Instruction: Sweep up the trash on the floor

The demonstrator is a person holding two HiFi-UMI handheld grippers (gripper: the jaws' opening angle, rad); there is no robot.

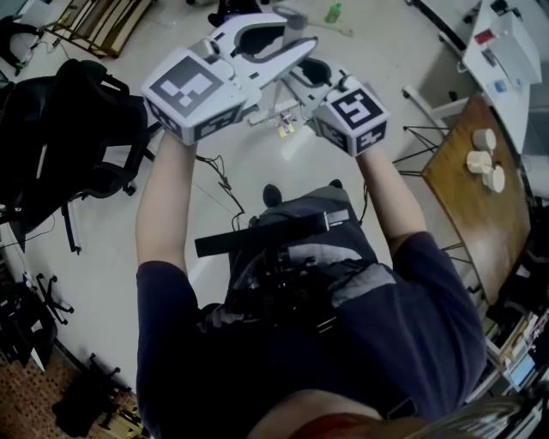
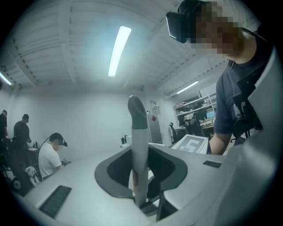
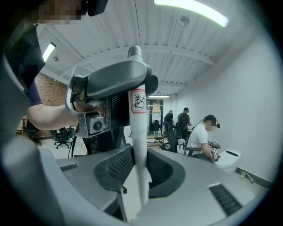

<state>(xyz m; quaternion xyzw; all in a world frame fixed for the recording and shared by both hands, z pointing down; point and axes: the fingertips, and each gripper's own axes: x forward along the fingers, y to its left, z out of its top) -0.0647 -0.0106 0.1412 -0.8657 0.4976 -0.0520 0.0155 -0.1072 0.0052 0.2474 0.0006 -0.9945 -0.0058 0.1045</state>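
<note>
I hold both grippers raised close under the head camera, side by side. My left gripper [image 1: 296,43] [image 2: 140,172] is shut on a white handle with a grey rounded top [image 2: 138,132], which stands upright between its jaws. My right gripper [image 1: 310,75] [image 3: 140,172] is shut on a white handle with a red-edged label [image 3: 138,119], also upright. The right gripper view shows the left gripper [image 3: 110,95] just behind that handle. Small bits of trash [image 1: 283,124] lie on the pale floor far below the grippers. The lower ends of both handles are hidden.
A black office chair [image 1: 77,129] stands at the left. At the right is a wooden table [image 1: 476,206] with round white pieces [image 1: 482,159] on it. A green bottle [image 1: 333,12] lies on the floor farther off. A seated person [image 3: 201,134] works in the background.
</note>
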